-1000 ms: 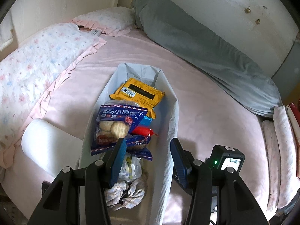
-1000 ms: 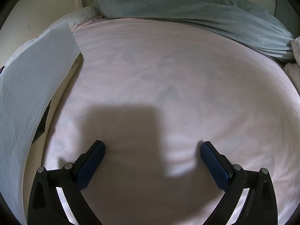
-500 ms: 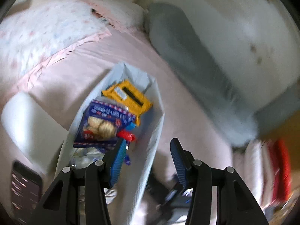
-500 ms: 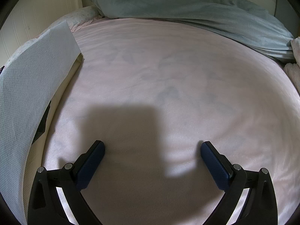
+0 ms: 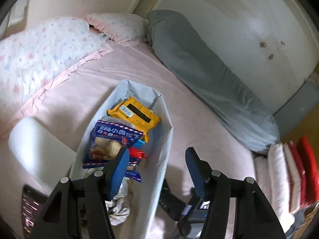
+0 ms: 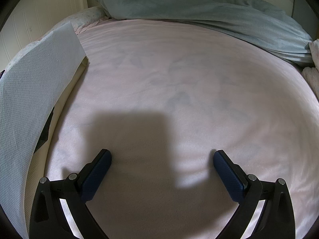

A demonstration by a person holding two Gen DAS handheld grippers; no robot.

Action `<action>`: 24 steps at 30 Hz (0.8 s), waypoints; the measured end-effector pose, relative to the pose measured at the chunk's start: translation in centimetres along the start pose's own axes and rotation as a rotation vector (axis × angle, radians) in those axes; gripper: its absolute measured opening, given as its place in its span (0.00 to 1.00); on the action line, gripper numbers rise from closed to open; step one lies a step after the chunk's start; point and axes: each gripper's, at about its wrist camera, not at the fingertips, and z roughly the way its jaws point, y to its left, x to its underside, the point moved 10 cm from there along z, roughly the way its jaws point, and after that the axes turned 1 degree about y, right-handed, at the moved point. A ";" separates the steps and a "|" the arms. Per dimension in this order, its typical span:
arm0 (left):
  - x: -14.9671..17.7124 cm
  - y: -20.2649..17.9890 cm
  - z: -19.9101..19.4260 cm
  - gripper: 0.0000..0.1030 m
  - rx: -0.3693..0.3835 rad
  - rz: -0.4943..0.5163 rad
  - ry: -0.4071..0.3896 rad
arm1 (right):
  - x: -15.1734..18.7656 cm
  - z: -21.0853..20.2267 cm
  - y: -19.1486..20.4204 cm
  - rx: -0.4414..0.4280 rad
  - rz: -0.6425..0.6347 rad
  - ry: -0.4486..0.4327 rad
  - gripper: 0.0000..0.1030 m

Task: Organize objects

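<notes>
You see a yellow packet (image 5: 134,115), navy biscuit bag (image 5: 113,139), white bin (image 5: 161,159), pink sheet (image 6: 179,75), grey bolster (image 5: 199,67), floral pillow (image 5: 39,45) upper left.

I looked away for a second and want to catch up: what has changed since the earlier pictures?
The left gripper has rolled and swung over the white bag, and its jaws have just been opening, with nothing gripped between them. The snack packets lie in the bag as before. The right gripper stays open and still over the pink sheet.
</notes>
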 end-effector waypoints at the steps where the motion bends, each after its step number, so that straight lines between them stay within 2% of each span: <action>1: 0.0 0.0 0.1 0.54 -0.018 0.019 0.005 | 0.0 0.0 -0.1 0.000 0.000 0.000 0.98; 4: 0.3 0.0 0.4 0.54 -0.053 0.062 0.020 | 0.0 0.0 -0.2 0.000 0.000 0.000 0.98; 13: 0.8 -0.9 0.6 0.54 -0.085 0.159 0.025 | 0.1 0.0 -0.4 -0.001 0.000 0.000 0.98; 24: 1.0 -0.7 0.7 0.54 -0.108 0.167 0.032 | 0.1 0.0 -0.5 -0.001 0.000 0.000 0.98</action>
